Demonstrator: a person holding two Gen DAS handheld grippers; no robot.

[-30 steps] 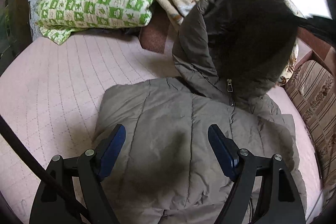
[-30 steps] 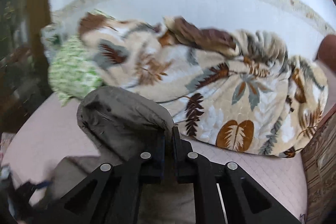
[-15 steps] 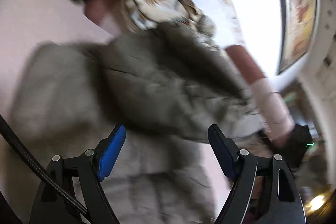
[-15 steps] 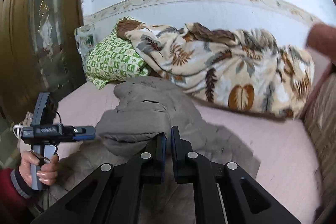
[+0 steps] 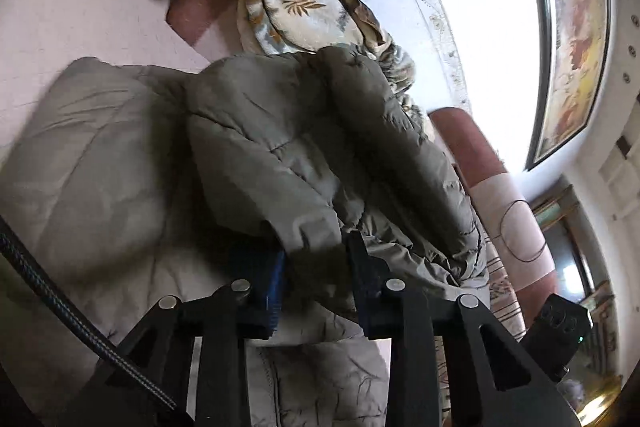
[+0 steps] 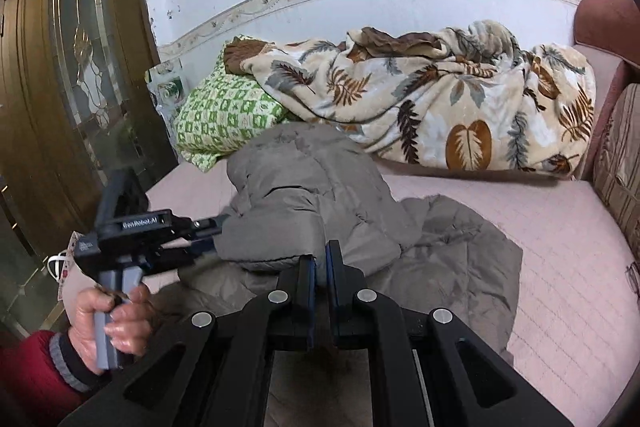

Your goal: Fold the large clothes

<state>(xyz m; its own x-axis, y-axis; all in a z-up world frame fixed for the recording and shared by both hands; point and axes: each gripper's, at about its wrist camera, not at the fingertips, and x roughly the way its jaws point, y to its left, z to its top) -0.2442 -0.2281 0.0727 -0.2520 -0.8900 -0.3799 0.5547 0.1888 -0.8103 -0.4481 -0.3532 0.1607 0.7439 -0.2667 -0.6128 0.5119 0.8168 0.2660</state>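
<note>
Across the pink bed [image 6: 540,239] we have the grey puffer jacket [image 6: 304,187] spread, its hooded top doubled over the body. At twelve o'clock lies a leaf-print blanket [image 6: 440,95], at ten a green checked pillow [image 6: 224,115]. Our left hand-held gripper [image 5: 314,255] is clamped on a jacket cuff; our right hand-held gripper [image 6: 318,267] pinches the folded jacket edge.

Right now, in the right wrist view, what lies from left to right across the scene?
Wooden door → left gripper → green checked pillow → grey puffer jacket → leaf-print blanket → sofa armrest.
</note>
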